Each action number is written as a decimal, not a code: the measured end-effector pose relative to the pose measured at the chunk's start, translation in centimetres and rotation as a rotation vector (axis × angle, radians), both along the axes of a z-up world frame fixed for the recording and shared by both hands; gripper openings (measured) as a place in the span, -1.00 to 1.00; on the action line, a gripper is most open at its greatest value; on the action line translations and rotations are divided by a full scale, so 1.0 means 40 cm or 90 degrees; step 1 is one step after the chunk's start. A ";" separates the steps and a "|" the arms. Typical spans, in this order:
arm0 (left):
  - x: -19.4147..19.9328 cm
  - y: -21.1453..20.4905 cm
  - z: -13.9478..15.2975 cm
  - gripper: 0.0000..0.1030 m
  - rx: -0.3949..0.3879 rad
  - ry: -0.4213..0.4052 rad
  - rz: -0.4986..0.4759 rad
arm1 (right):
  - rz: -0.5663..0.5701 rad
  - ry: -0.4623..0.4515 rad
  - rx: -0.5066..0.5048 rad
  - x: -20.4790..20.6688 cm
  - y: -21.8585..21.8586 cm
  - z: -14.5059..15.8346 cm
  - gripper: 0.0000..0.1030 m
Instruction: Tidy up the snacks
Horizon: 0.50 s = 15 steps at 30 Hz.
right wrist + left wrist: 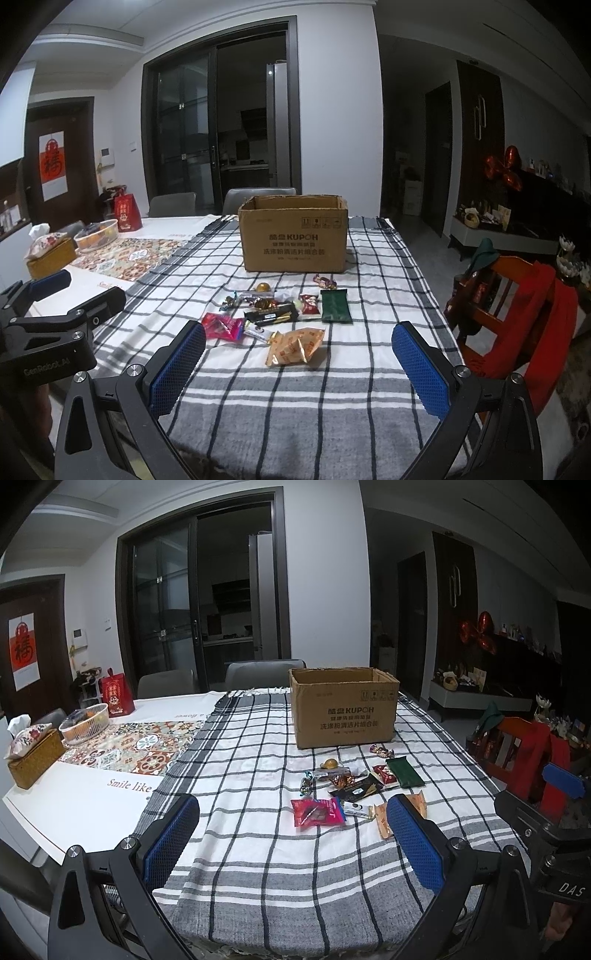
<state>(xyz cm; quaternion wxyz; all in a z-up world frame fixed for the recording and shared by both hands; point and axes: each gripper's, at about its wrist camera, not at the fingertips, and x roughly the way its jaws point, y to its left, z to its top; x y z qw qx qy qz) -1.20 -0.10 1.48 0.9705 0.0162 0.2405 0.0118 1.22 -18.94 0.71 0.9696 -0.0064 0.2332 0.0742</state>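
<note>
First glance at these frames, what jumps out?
The open cardboard box stands mid-table on the plaid cloth, with a scatter of snacks just in front of it. Both hand-held grippers, left and right, hover open over the near edge, holding nothing.

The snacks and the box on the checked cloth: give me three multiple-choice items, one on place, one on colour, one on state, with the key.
1. Where do the snacks lie relative to the cardboard box?
A. inside it
B. on the cloth in front of it
C. on the chair

2. What colour is the flat rectangular packet at the right edge of the pile?
A. dark green
B. yellow
C. white

3. How is the right gripper?
A. shut on a packet
B. open and empty
C. shut on the cloth

Key: 1 B, the wrappers lie on the checked cloth before the box; 2 A, its face is dark green; 3 B, its blue fingers stand wide apart with nothing between.
</note>
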 end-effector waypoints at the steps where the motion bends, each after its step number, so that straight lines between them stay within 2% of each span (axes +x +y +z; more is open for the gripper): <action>1: 0.000 0.000 0.001 1.00 0.001 -0.001 -0.001 | 0.000 0.000 0.000 -0.001 -0.001 0.000 0.98; 15: 0.007 0.012 -0.026 1.00 0.002 0.003 0.000 | 0.001 0.026 0.006 0.021 0.009 -0.025 0.98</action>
